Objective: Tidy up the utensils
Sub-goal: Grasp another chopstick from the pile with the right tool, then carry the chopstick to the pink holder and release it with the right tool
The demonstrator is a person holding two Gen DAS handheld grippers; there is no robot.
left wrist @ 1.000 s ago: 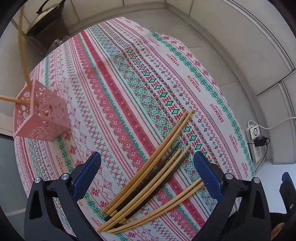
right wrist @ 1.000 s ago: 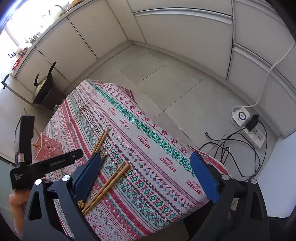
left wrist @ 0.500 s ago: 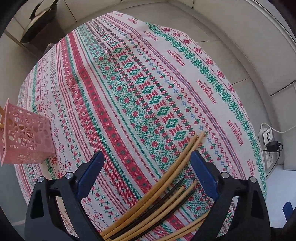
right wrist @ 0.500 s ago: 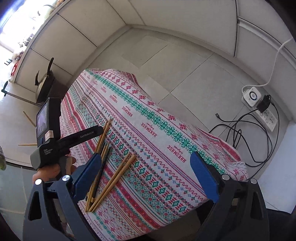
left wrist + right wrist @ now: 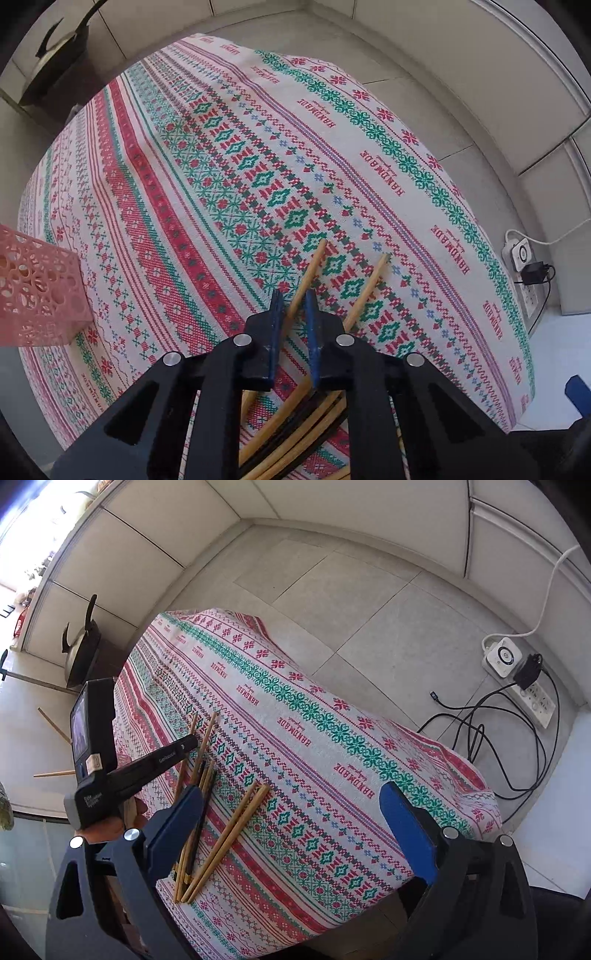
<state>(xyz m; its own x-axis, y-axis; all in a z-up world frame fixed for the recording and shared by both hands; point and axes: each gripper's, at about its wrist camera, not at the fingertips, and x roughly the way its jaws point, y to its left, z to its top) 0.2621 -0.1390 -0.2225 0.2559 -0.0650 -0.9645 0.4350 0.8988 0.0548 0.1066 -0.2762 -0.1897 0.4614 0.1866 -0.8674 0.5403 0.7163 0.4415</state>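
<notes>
Several bamboo and dark chopsticks (image 5: 314, 435) lie in a loose bundle on the patterned tablecloth (image 5: 229, 155). My left gripper (image 5: 293, 295) points steeply down at them. Its blue jaws are closing, nearly together, with one bamboo chopstick (image 5: 312, 266) pinched between the pads. Another bamboo chopstick (image 5: 365, 291) lies just to its right. The pink perforated basket (image 5: 37, 291) stands at the left edge. In the right wrist view the left gripper (image 5: 186, 745) reaches over the chopsticks (image 5: 221, 830). My right gripper (image 5: 291, 792) hangs open above the cloth, holding nothing.
A power strip (image 5: 517, 672) with a plug and black cables (image 5: 480, 731) lies on the tiled floor at the right. A pan (image 5: 79, 653) sits on a dark stand beyond the table's far left corner. The table's near edge (image 5: 295, 923) is close below my right gripper.
My left gripper has come down onto the chopstick bundle, and its jaws have gone from wide open to closed around one bamboo chopstick. The right gripper stays open.
</notes>
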